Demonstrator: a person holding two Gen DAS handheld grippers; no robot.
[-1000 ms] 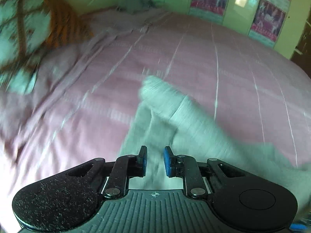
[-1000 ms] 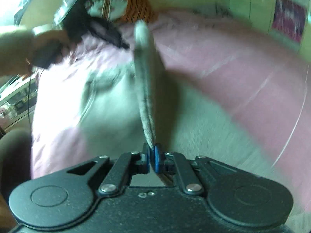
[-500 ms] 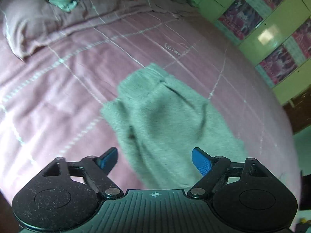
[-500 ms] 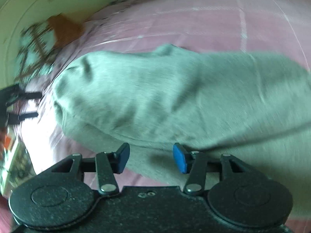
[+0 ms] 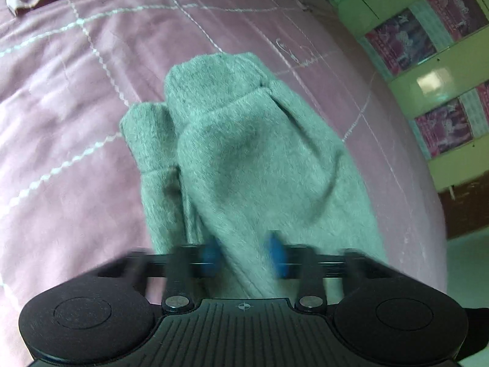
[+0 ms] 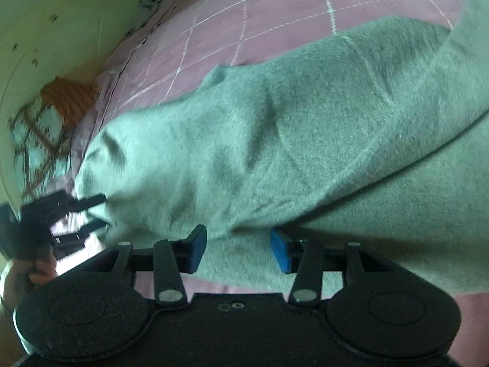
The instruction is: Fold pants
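Both the left gripper and right gripper gape over soft, limp pants; pinch the thick doubled edge just ahead.

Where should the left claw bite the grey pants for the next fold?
Probably the near edge of the grey pants, directly ahead of the open left claw. The layers there are stacked and bunched, so coming in low along the pink bedspread should catch them together.
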